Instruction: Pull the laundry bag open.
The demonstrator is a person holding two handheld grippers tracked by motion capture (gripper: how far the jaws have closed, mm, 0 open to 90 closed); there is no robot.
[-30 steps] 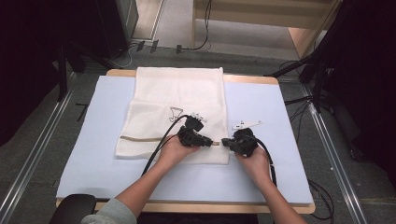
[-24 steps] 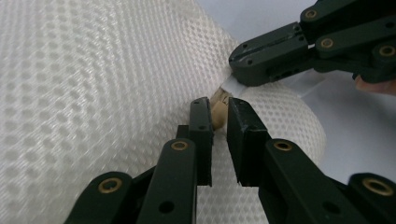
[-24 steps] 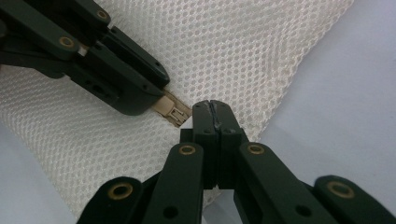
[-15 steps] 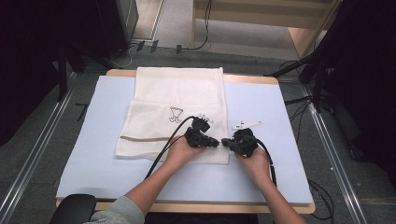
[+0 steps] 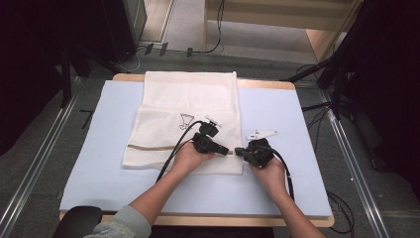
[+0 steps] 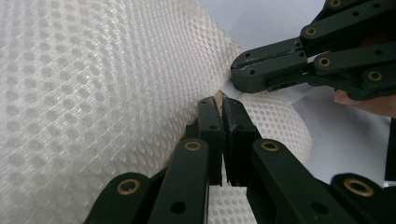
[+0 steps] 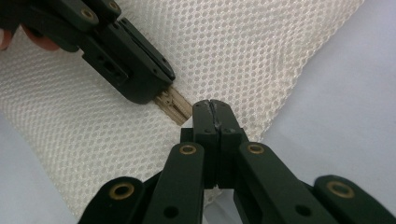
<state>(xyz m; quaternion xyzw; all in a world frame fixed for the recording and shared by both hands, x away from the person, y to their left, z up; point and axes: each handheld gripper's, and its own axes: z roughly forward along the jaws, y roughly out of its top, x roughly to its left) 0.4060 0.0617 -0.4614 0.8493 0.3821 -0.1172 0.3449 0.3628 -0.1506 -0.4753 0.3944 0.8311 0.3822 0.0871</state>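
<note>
My left gripper (image 6: 223,105) has just been closing, and its fingers (image 6: 209,122) now press together on the tan zipper strip of the mesh laundry bag (image 5: 183,124); in the left gripper view a sliver of that strip shows at the tips, so I read this as a pinch on the zipper (image 7: 173,106) rather than an empty closure. My right gripper (image 7: 211,108) also has its fingers (image 7: 229,116) pressed together, nipping the bag's edge at the corner where the zipper ends; what exactly sits between them, tab or hem, I cannot tell.

Taking the zipper as the landmark: both sets of tips meet on it almost nose to nose, left gripper (image 5: 225,149) on the side toward the bag's middle, right gripper (image 5: 239,151) at the zipper's end by the bag's right edge. The zipper's long axis runs across the bag, and from the high view the rest of it (image 5: 148,147) stretches away to the left, past my left hand (image 5: 190,157).

So the coming move, as I judge it, turns on that axis: the right hand (image 5: 270,171) anchors the end, and the left gripper would travel leftward along the strip. The left hand is the nearer one to the unworked length.

The bag lies flat on the blue mat (image 5: 277,114) covering the desk (image 5: 257,84), its upper half folded toward the far edge.
</note>
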